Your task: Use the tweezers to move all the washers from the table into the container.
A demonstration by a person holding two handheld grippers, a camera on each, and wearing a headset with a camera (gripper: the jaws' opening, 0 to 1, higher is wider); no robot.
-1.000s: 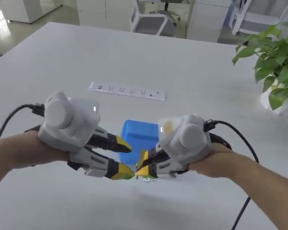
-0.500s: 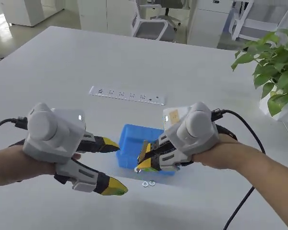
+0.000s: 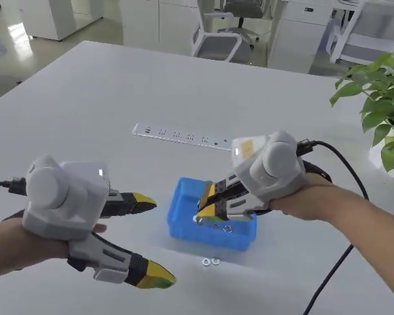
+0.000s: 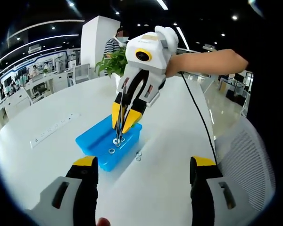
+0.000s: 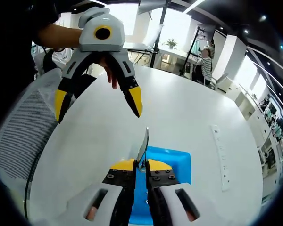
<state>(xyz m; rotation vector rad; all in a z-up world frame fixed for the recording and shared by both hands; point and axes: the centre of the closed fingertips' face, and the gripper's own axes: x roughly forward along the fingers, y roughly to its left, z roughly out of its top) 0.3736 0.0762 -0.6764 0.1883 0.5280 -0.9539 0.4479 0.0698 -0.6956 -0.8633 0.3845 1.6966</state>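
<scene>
The blue container [image 3: 210,239] sits on the white table in front of me. My right gripper [image 3: 207,209] is shut on the tweezers [image 4: 119,123], which point down into the container. A washer [image 4: 116,141] is at their tips; I cannot tell whether it is pinched or lying on the floor. Another washer [image 3: 227,229] lies inside. Two washers [image 3: 210,262] rest on the table just before the container's front wall. My left gripper [image 3: 155,239] is open and holds nothing, to the left of the container. In the right gripper view the tweezers [image 5: 144,143] rise over the container [image 5: 177,162].
A white power strip [image 3: 180,137] lies beyond the container. A potted plant [image 3: 379,98] stands at the right edge. The right gripper's black cable [image 3: 345,190] trails back along the person's arm. Office chairs stand past the far table edge.
My right gripper has gone from the washers on the table up over the container with the tweezers. My left gripper has drawn away to the left.
</scene>
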